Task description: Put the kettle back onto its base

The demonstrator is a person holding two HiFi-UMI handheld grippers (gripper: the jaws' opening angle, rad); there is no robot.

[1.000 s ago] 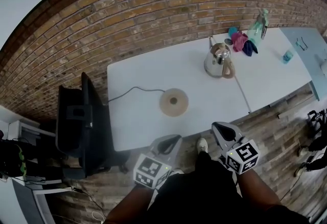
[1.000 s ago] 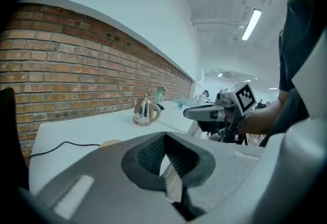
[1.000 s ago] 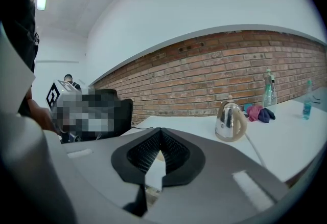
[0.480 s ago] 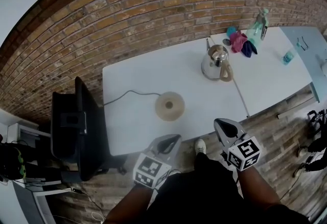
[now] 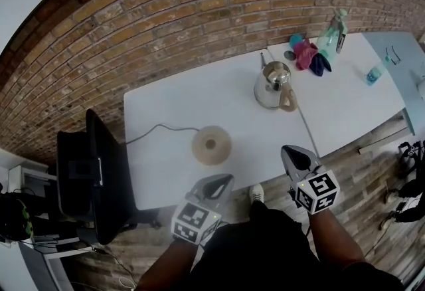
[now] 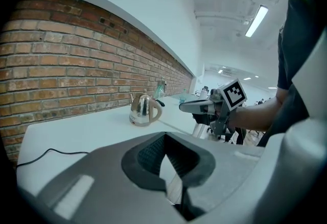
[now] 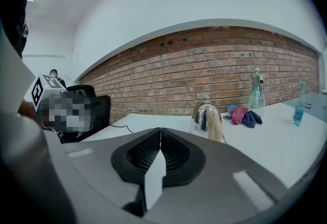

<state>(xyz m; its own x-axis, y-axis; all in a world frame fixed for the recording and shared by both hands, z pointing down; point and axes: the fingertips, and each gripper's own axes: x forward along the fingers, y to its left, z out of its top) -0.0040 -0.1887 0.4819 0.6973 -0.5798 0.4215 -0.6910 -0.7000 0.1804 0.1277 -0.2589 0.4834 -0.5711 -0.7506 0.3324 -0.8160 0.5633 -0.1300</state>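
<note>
A shiny steel kettle (image 5: 272, 86) with a tan handle stands upright on the white table (image 5: 172, 97), off its base. The round tan base (image 5: 211, 145) lies to the kettle's left, nearer the front edge, with a black cord running left. My left gripper (image 5: 220, 182) and right gripper (image 5: 293, 154) hover off the table's front edge, both shut and empty. The kettle (image 6: 144, 111) shows far ahead in the left gripper view, and the kettle (image 7: 208, 119) sits just beyond the jaws in the right gripper view.
A black office chair (image 5: 86, 170) stands at the table's left end. Pink and dark cloths (image 5: 311, 59), a green bottle (image 5: 332, 33) and a small blue bottle (image 5: 374, 72) sit on the adjoining table at the right. A brick wall (image 5: 166, 24) runs behind.
The head view has shifted: table, kettle and base slid slightly left in the picture. Both grippers kept their place near the front edge, still shut.
</note>
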